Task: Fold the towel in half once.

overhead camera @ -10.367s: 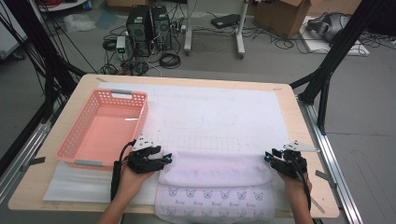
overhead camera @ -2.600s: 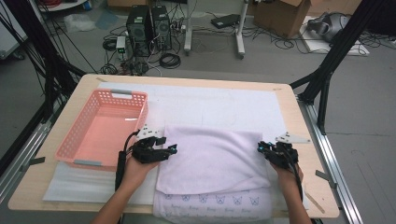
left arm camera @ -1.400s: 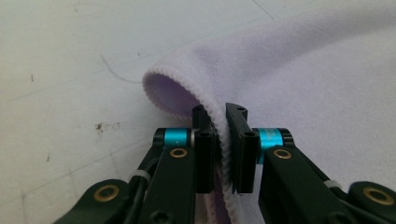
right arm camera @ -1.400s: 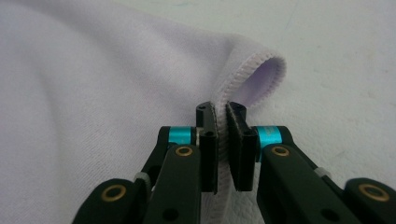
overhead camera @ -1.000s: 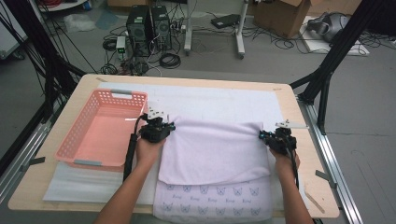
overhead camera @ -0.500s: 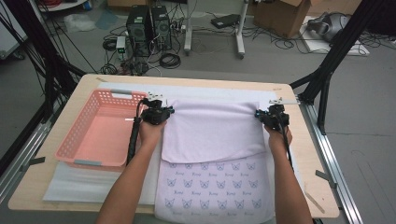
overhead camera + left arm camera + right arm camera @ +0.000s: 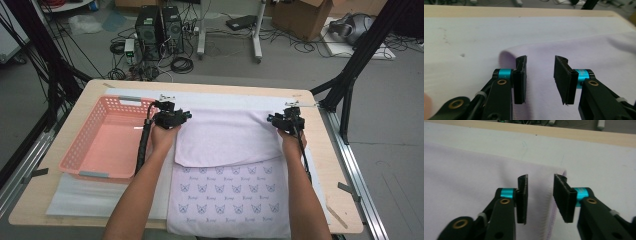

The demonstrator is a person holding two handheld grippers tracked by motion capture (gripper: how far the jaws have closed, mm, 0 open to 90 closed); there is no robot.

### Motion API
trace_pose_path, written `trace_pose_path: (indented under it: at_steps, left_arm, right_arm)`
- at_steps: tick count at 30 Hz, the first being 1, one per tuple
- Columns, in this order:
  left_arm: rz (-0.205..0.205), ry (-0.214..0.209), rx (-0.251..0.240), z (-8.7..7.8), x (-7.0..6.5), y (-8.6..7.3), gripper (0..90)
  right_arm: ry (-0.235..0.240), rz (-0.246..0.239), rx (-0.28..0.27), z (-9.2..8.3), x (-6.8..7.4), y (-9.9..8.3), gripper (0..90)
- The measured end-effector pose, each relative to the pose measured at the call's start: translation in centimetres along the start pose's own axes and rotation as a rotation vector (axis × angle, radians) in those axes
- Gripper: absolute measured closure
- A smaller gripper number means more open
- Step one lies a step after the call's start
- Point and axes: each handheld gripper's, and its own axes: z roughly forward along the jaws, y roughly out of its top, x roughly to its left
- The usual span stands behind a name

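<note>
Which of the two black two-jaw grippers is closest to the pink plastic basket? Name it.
The left gripper: it sits at the folded lilac towel's far left corner, right beside the pink basket. The right gripper is at the opposite corner.

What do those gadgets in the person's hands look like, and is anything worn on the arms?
Each hand holds a black tool: the left tool and the right tool. Up close, each has two flat black rectangular pads on black links with brass-coloured rivets and a turquoise collar. A black cable trails along the left forearm. The forearms are bare, no sleeves in view.
</note>
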Motion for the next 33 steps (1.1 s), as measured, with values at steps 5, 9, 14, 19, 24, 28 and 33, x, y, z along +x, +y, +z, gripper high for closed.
trace_pose_path:
  at_steps: [5, 9, 14, 19, 24, 28, 33]
  left_arm:
    - [0.037, -0.036, 0.023, -1.0, -1.2, 0.0, 55.8]
    - [0.044, -0.04, -0.017, -2.0, -2.0, -0.3, 56.2]
    - [0.053, -0.055, -0.005, -2.9, -2.8, -1.6, 55.4]
    - [0.088, -0.066, 0.016, -3.6, -3.7, -2.9, 55.4]
    - [0.112, -0.075, 0.041, -4.4, -4.3, -4.0, 55.1]
    - [0.122, -0.09, 0.047, -5.1, -4.7, -4.8, 55.1]
    - [0.125, -0.11, 0.043, -6.4, -4.8, -5.9, 54.4]
  right_arm:
    - [0.015, -0.026, 0.017, -0.9, 0.8, -0.4, 54.2]
    - [0.036, -0.032, 0.051, -1.8, 1.0, -1.0, 55.0]
    - [0.079, -0.039, 0.088, -3.2, 1.2, -2.2, 61.4]
    - [0.096, -0.104, 0.121, -4.1, 2.2, -2.8, 67.7]
    - [0.12, -0.125, 0.177, -4.5, 3.0, -4.0, 68.6]
    - [0.146, -0.154, 0.206, -5.2, 3.7, -5.4, 70.5]
    - [0.164, -0.161, 0.186, -7.1, 4.1, -7.3, 70.5]
